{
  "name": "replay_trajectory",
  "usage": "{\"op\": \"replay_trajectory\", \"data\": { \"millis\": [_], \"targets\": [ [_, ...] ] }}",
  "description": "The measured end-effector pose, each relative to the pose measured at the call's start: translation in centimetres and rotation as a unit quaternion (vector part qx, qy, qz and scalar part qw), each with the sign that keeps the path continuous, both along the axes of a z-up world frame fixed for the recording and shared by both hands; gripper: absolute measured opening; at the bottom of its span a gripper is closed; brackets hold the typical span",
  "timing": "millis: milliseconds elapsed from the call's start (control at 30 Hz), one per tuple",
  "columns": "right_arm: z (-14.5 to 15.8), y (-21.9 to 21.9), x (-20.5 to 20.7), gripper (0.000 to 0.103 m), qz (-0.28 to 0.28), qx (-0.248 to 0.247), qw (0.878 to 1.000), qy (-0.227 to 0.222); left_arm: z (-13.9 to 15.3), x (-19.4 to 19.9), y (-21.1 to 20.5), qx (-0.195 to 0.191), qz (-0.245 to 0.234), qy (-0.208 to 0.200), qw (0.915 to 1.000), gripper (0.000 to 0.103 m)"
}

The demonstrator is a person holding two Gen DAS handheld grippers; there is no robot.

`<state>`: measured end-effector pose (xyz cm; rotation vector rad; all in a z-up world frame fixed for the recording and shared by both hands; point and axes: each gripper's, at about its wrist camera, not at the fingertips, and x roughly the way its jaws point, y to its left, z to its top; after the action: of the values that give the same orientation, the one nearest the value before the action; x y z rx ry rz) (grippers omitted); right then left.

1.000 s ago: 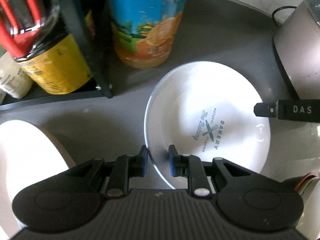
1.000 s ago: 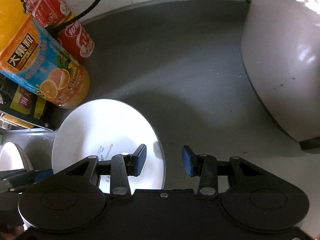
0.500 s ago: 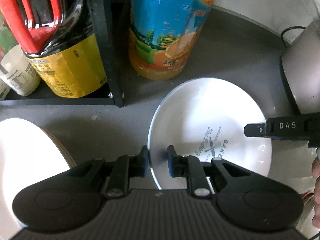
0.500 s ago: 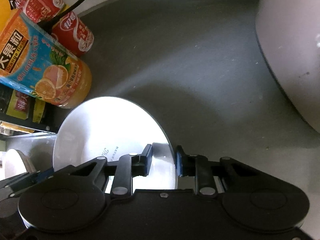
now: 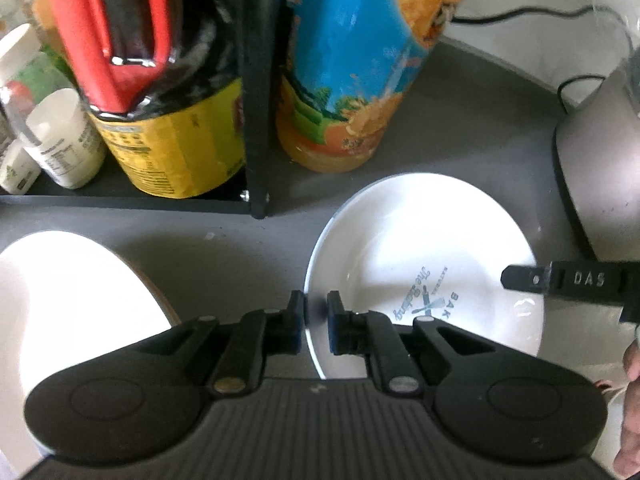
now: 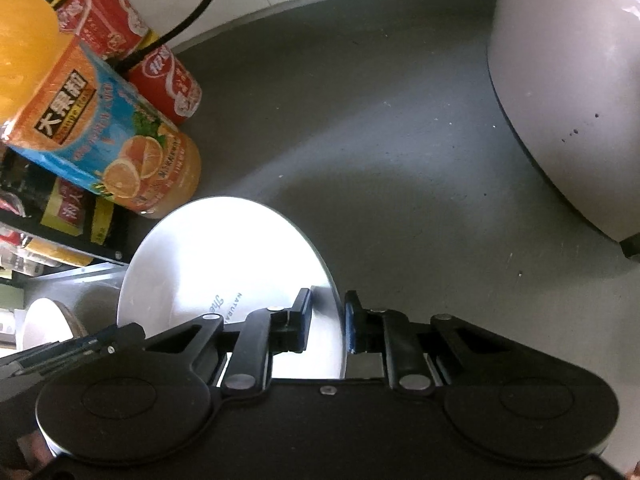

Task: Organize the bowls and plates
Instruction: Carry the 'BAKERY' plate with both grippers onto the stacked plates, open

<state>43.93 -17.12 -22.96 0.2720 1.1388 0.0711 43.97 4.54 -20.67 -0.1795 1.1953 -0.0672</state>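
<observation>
A white plate with a blue bakery print is held over the grey counter. My left gripper is shut on its left rim. My right gripper is shut on its right rim; one of its fingers shows at the plate's right edge in the left wrist view. The plate also shows in the right wrist view. A second white dish with a brown outer wall sits to the left, also seen small in the right wrist view.
An orange juice bottle stands just behind the plate. A black rack holds a dark sauce bottle and small white bottles. Two red cans stand behind the juice. A large grey appliance sits at the right.
The right gripper's fingers closed onto the plate's right rim. The plate has risen off the counter between both grippers, and both views pulled back and up.
</observation>
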Motion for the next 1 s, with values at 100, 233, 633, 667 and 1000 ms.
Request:
{"op": "replay_trajectory", "data": {
  "millis": [100,233,633,667,1000],
  "targets": [
    [0.7,-0.4,-1.1,0.017,0.007,-0.001,1.000,-0.003,1.0,-0.3,0.5,-0.005,0.003,-0.011,0.9999,0.009],
    [1.1,-0.3,-1.9,0.017,0.009,0.008,1.000,-0.005,2.2,-1.1,1.4,-0.016,0.009,-0.021,0.9996,0.009],
    [3.0,2.8,-3.2,0.015,0.043,0.026,0.999,-0.021,5.0,-3.5,5.0,-0.016,0.050,-0.041,0.9978,0.009],
    [3.2,3.2,-3.3,0.015,0.048,0.028,0.998,-0.022,5.2,-3.7,5.3,-0.017,0.054,-0.043,0.9975,0.009],
    [4.0,8.5,-4.0,0.014,0.099,0.038,0.994,-0.024,6.5,-6.7,10.8,-0.016,0.105,-0.051,0.9931,0.009]
  ]
}}
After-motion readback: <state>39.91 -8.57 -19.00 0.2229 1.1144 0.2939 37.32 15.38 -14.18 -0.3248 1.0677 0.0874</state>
